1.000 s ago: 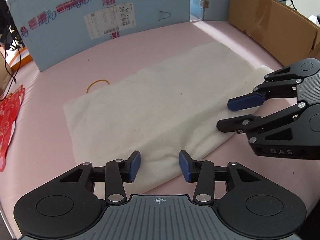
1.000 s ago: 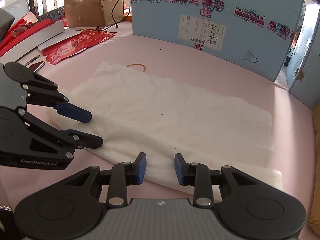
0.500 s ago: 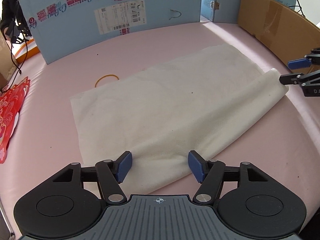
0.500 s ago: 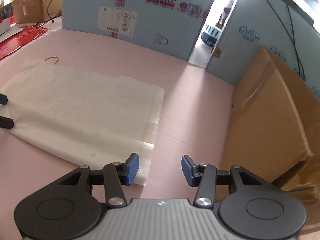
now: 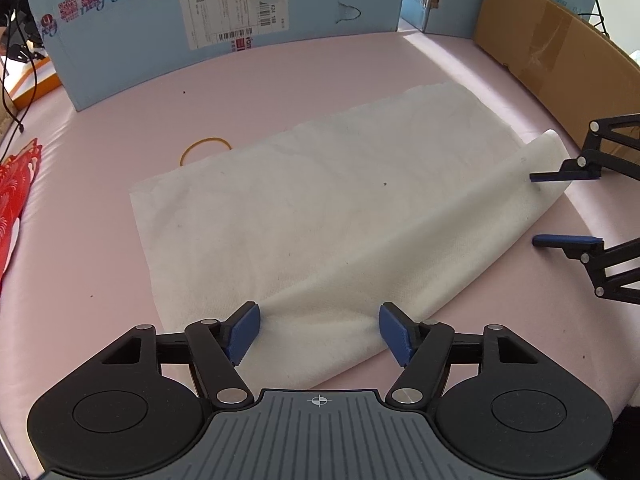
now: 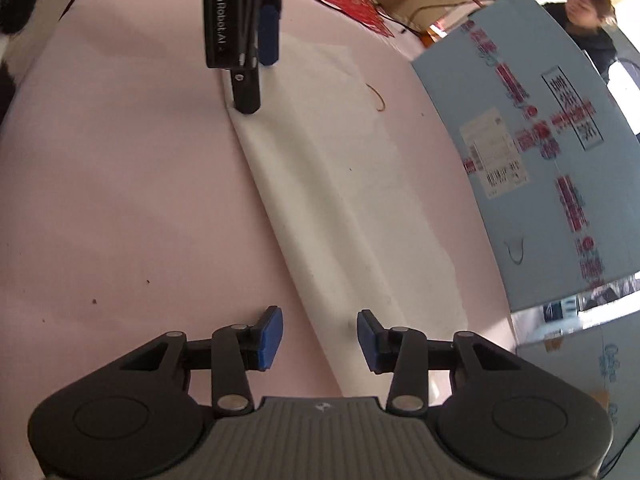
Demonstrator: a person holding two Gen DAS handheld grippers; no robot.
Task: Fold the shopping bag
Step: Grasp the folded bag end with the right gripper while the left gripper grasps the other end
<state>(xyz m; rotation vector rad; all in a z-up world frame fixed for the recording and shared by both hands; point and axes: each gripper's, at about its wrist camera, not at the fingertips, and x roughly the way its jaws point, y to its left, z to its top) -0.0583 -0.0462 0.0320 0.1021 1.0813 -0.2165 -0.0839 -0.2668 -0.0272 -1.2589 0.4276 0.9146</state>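
The left gripper [image 5: 318,332] is held low and level over the near folded edge of the white shopping bag [image 5: 320,216], jaws wide, straddling the fabric. The right gripper [image 5: 564,208] is seen at the bag's raised right end, jaws wide. The bag lies mid-worktop [image 5: 280,80]; pink surface is exposed on all sides. A rubber band [image 5: 206,148] lies just beside the bag's far-left corner.
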